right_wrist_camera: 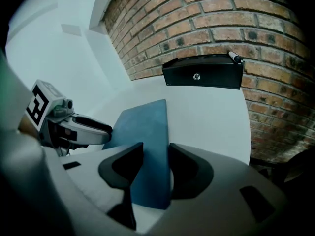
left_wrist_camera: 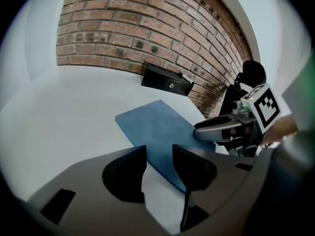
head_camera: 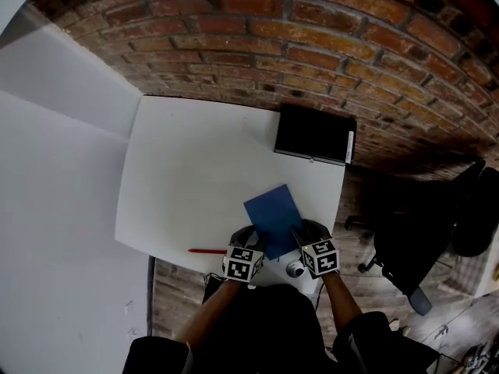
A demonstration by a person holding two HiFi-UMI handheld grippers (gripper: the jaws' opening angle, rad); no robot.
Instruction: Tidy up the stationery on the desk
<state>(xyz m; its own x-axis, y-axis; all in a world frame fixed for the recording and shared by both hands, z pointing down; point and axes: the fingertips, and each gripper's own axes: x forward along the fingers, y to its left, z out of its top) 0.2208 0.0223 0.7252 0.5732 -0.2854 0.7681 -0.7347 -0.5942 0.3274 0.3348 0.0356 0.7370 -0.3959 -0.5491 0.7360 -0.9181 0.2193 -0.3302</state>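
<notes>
Hovering open-jawed, left tongs [left_wrist_camera: 159, 151] and right tongs [right_wrist_camera: 156, 149], over flat matte blue rectangular notebook [head_camera: 273, 216]

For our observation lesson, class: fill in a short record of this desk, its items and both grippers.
Surface: white rectangular desk, brick wall behind
Book: flat blue rectangular notebook, near edge
Box: black rectangular box, far right corner
Pen: thin red pen, near edge, left of notebook
Left gripper: jaws apart, notebook ahead
Right gripper: jaws apart, notebook ahead
</notes>
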